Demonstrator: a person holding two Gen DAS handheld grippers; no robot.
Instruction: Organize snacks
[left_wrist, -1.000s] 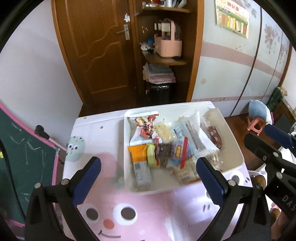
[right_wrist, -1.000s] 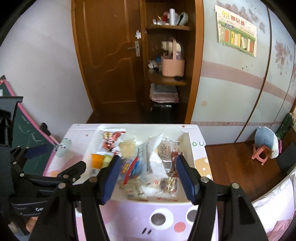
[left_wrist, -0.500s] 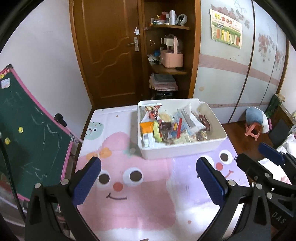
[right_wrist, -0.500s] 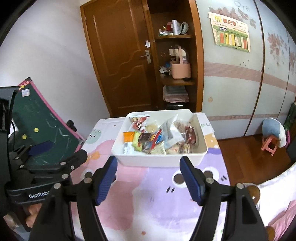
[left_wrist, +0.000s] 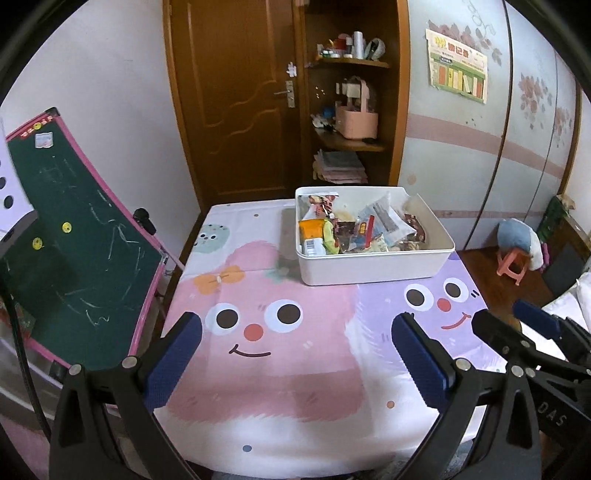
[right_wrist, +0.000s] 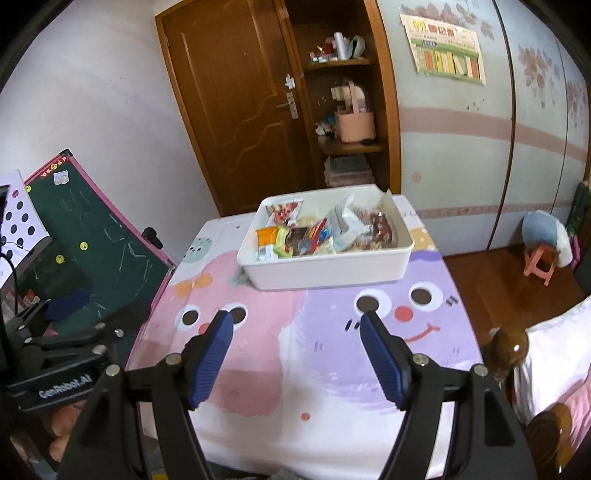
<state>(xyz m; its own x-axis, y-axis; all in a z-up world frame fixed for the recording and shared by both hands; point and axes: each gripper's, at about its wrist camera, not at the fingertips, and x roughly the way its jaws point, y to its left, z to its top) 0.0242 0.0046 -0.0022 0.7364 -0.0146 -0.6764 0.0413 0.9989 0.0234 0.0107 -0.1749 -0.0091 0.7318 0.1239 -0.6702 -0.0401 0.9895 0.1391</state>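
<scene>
snacks (left_wrist: 354, 230) all piled in the white bin (left_wrist: 376, 267) at the table's (left_wrist: 280, 387) far end | left gripper (left_wrist: 293, 360) and right gripper (right_wrist: 297, 356) jaws wide, holding nothing | job looks done

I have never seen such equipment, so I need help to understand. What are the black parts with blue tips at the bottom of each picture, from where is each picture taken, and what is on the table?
No robot arm is here. A person holds two hand tools, each with a gripper of two black fingers with blue pads. A camera on each tool looks forward along those fingers. One picture comes from the left gripper, the other from the right gripper. Each also shows the other tool at its edge. Both grippers are open and hold nothing.

The table carries a pink and purple cartoon-face tablecloth. At its far end stands a white rectangular plastic bin, filled with colourful snack packets. No snack lies outside it.
</scene>
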